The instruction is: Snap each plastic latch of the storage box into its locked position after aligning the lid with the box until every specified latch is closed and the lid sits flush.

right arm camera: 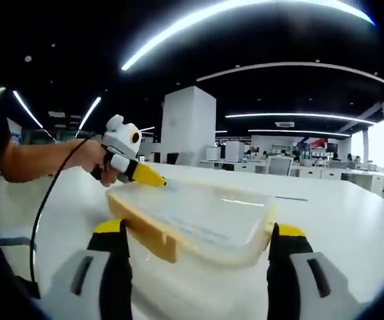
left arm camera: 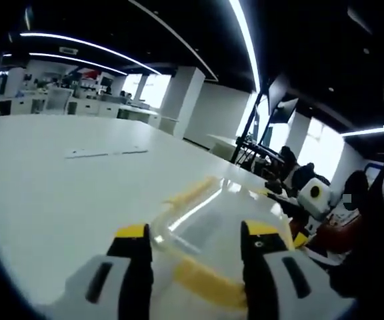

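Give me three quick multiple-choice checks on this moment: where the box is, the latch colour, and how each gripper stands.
1. The storage box sits:
A. on the white table
B. on the floor
C. on a chair

2. The latch is:
A. blue
B. yellow
C. black

3. The right gripper is:
A. shut on the lid
B. open, jaws either side of the box
C. shut on a cable

Key: 1 A, the box rests on the tabletop; 2 B, yellow strips line the clear lid's edges; 3 B, the jaws stand wide apart. The left gripper is open too, its jaws straddling a latch.
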`<state>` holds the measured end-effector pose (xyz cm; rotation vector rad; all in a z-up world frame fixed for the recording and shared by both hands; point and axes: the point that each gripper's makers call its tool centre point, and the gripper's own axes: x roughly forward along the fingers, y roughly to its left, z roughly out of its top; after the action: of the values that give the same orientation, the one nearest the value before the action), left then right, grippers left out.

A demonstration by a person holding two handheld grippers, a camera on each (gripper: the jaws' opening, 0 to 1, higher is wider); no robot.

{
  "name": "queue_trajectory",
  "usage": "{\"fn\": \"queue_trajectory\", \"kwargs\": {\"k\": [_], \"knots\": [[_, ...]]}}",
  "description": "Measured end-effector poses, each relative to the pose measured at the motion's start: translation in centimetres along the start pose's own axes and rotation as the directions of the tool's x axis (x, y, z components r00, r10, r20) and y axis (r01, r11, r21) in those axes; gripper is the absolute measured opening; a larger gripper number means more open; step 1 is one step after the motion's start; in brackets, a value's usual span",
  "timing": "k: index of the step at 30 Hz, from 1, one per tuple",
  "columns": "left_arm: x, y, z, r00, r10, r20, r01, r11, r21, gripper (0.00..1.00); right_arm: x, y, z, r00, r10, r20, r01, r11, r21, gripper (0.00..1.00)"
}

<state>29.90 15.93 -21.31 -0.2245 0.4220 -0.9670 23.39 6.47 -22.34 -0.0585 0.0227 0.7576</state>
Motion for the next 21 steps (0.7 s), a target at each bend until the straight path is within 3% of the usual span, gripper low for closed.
{"fn": "queue_trajectory", "kwargs": {"k": [10,11,12,15,21], "knots": [[0.0,0.0,-0.1,1.000,0.007,-0.002,-0.007,1.000,-0.010,0.50,0.1,-0.3,0.0,1.000,-0.004,0.029,0.005,1.000,-0.008,0.80],[0.0,-0.1,-0.2,1.000,0.004,-0.010,-0.004,1.000,-0.008,0.50,0.1,-0.6,-0.1,1.000,-0.021,0.022,0.022,0.999,-0.029,0.78],[0.2,-0.1,0.0,1.000,0.006,-0.004,-0.006,1.000,-0.005,0.50,0.0,-0.9,-1.3,0.999,-0.031,-0.034,0.027,0.992,-0.125,0.77],[0.3,-0.2,-0.1,1.000,0.006,0.007,-0.006,1.000,-0.015,0.50,-0.1,-1.1,-1.0,1.000,-0.023,-0.006,0.022,0.998,-0.055,0.80],[0.3,-0.3,-0.1,1.000,-0.002,0.029,0.003,1.000,-0.022,0.50,0.0,-1.2,-1.2,1.000,-0.014,-0.006,0.013,0.998,-0.053,0.82]]}}
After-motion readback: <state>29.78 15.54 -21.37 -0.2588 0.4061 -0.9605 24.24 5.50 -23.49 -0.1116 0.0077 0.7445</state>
